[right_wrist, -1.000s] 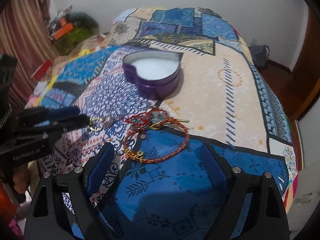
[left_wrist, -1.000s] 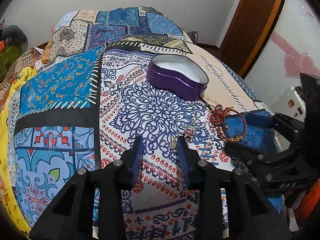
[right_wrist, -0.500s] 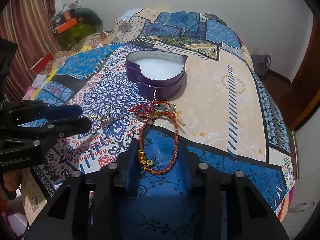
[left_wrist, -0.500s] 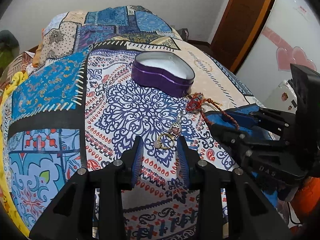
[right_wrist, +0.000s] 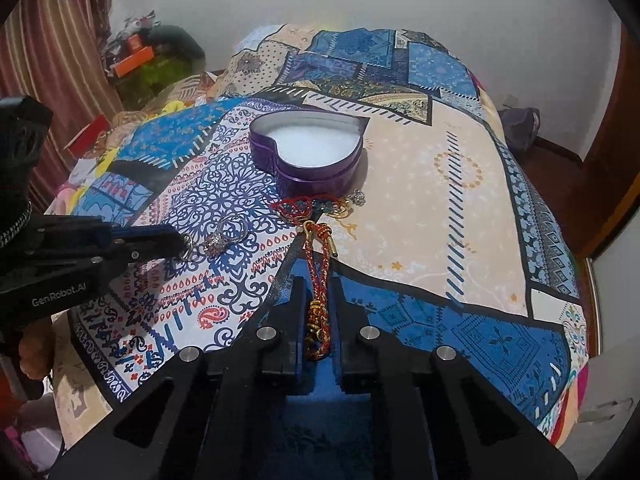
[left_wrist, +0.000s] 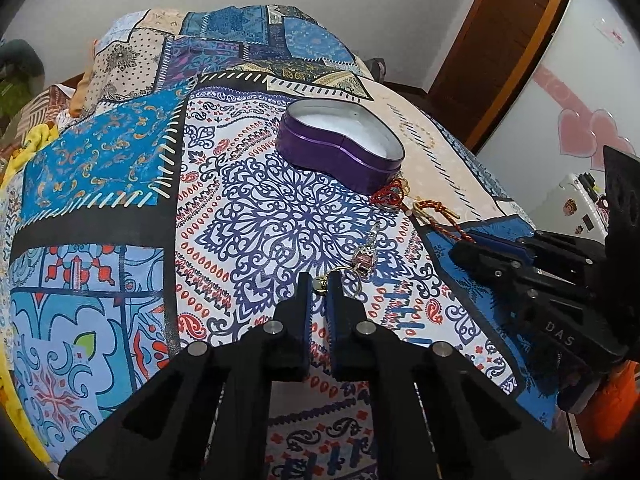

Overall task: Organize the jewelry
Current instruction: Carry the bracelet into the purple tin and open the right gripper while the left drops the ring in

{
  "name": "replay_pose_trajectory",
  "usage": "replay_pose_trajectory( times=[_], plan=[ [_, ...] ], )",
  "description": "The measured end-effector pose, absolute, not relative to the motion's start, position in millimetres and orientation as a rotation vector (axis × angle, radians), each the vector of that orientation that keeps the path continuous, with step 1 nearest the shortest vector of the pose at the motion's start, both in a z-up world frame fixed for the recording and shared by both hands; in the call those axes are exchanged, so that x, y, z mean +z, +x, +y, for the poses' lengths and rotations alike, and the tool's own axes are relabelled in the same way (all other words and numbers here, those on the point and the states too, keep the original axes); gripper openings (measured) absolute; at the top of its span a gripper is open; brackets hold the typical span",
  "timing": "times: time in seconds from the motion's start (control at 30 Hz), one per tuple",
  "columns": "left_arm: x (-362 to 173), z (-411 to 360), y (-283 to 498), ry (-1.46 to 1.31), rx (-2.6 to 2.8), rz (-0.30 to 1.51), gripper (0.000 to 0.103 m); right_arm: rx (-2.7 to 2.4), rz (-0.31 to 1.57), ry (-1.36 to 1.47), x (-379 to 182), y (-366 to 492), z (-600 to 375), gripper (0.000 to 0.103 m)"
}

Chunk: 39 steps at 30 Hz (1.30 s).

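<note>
Red braided bracelet [right_wrist: 318, 280] & gold ring charm [left_wrist: 362, 258] by open purple heart tin [right_wrist: 308, 152].

**Room and Background**

Bed [right_wrist: 460, 208] covered with patchwork spread in blue, cream and red prints. White walls [right_wrist: 440, 8] behind. Brown wooden door [left_wrist: 508, 32] at right. Striped curtain [right_wrist: 52, 52] at left. Pink heart decals [left_wrist: 588, 136] on white panel.

"GenRobot.AI" is showing in white on the left gripper [right_wrist: 182, 242]; "DAS" is showing on the right gripper [left_wrist: 460, 250].
</note>
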<state>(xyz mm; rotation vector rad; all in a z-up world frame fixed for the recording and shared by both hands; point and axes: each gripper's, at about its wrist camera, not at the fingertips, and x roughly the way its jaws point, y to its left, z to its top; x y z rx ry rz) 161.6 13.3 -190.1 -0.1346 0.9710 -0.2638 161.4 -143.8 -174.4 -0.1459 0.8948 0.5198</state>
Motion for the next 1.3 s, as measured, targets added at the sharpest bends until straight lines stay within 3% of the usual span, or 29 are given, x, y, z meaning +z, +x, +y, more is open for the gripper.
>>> replay_pose_trajectory(
  times=[0.87, 1.3],
  plan=[
    [-111, 22, 176, -0.084, -0.222, 0.763, 0.006, 0.510, 0.708, -0.078, -115, 182, -137, 0.008],
    [-108, 23, 221, -0.068, -0.226, 0.740, 0.005, 0.510, 0.678, -0.080, -110, 213, -127, 0.008]
  ],
)
